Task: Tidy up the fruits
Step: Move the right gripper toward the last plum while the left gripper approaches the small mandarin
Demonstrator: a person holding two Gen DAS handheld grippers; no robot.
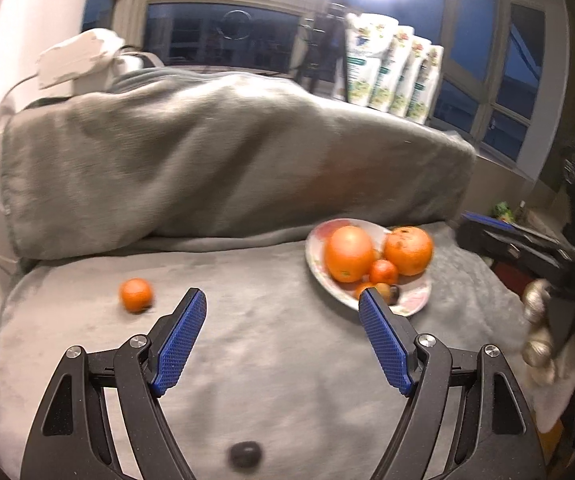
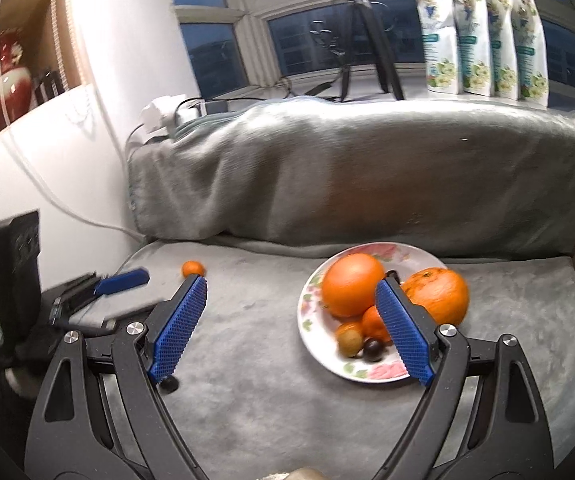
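Note:
A flowered plate (image 2: pixel 306 322) lies on the grey blanket and holds two big oranges (image 2: pixel 352 290) (image 2: pixel 439 294), a small mandarin (image 2: pixel 372 322), a brownish kiwi-like fruit (image 2: pixel 349 341) and a dark round fruit (image 2: pixel 372 350). My right gripper (image 2: pixel 290 283) hovers in front of it, open and empty. A lone mandarin (image 1: pixel 136 295) sits left of the plate (image 1: pixel 417 300). My left gripper (image 1: pixel 282 298) is also open and empty, between that mandarin and the plate. A loose dark fruit (image 1: pixel 245 454) lies on the blanket under it.
A blanket-covered back cushion (image 2: pixel 367 172) rises behind the seat. On the sill behind it stand several flowered packs (image 2: pixel 483 40) and a tripod (image 2: pixel 367 36). A white wall (image 2: pixel 67 160) with a cable closes the left side. A hand (image 1: pixel 539 340) shows at the right edge.

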